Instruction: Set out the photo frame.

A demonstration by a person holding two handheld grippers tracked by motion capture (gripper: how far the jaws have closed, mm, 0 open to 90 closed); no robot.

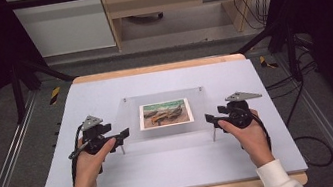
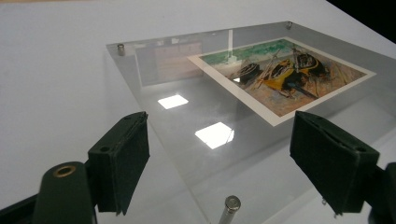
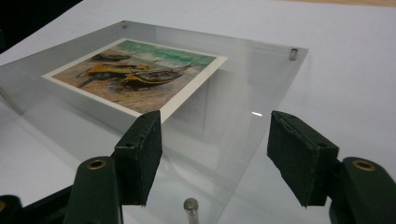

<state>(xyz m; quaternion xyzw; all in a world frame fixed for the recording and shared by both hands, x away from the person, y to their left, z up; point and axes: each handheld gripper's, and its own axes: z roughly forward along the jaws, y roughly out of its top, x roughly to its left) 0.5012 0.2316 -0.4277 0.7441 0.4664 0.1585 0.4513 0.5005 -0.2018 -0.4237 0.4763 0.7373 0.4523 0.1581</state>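
High view: a clear acrylic frame (image 1: 165, 115) lay near the centre of the picture on a pale table (image 1: 176, 168), raised on small metal pegs (image 1: 214, 134) at its corners. A printed picture of boats (image 1: 165, 113) sat in the middle of the frame, under the clear sheet. The left gripper (image 1: 124, 133), held in the person's left hand (image 1: 91, 158), pointed toward the frame's left edge from the centre left of the picture. The right gripper (image 1: 209, 119), held in the right hand (image 1: 246, 131), pointed toward the frame's right edge from the centre right. Each gripper tip stood just beside a near corner of the frame.

Left gripper view: the two black jaws rose from the lower left and lower right, standing apart with nothing pressed between the pads. The frame's near corner and one peg (image 2: 230, 207) lay low in the gap between them; the boat print (image 2: 285, 74) occupied the upper right.

Right gripper view: the jaws likewise stood apart, gripping nothing. A peg (image 3: 190, 207) and the frame's near corner sat at the bottom centre between them, and the boat print (image 3: 140, 77) filled the upper left. Whether either pad touched the sheet could not be told.
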